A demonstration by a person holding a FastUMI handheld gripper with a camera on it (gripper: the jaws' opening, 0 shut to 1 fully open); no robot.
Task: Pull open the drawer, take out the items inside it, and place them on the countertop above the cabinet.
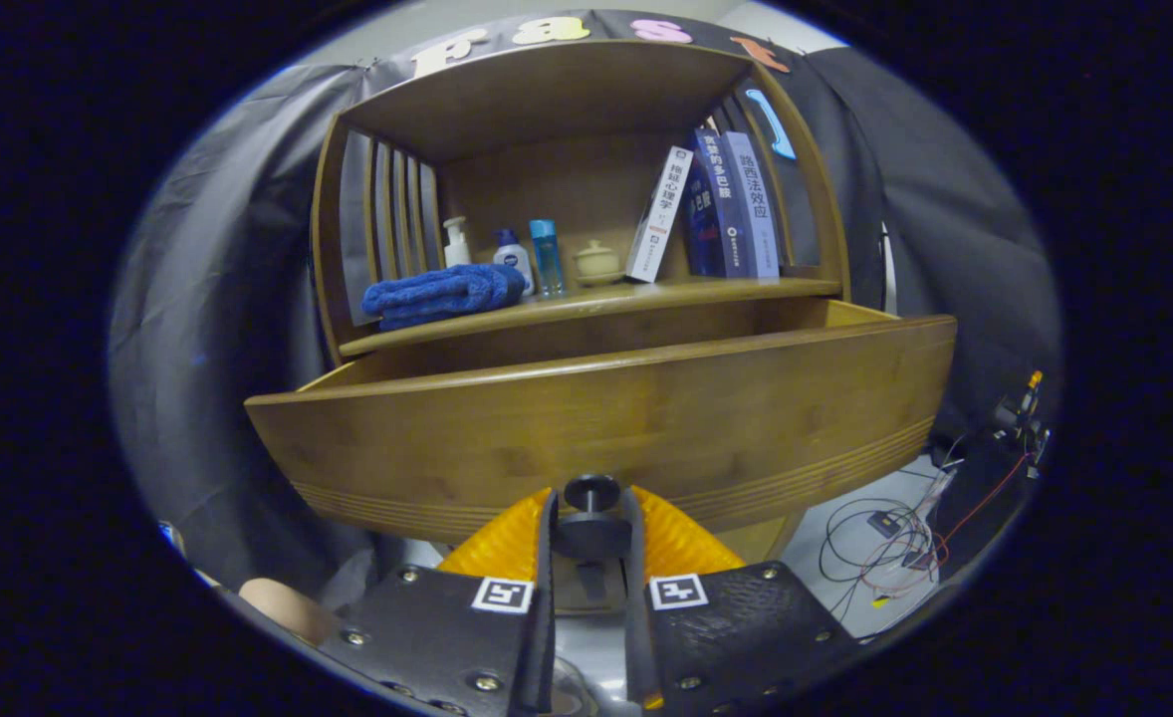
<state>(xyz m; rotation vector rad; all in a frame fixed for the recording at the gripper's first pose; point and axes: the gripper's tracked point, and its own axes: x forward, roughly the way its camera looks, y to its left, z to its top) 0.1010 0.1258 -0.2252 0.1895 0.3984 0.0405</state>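
Gripper view | jaws (591,518) clamp knob (591,492) | drawer (606,428) pulled out

Drawer (596,418) interior hidden behind its front, contents perhaps inside.

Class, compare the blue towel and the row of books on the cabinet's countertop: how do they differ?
The towel lies folded flat; the books stand, leaning left. The towel is one soft blue bundle near the left wall; the books are several stiff volumes, white and blue, at the right. Both rest on the countertop, beyond the tongs gripping the drawer knob.
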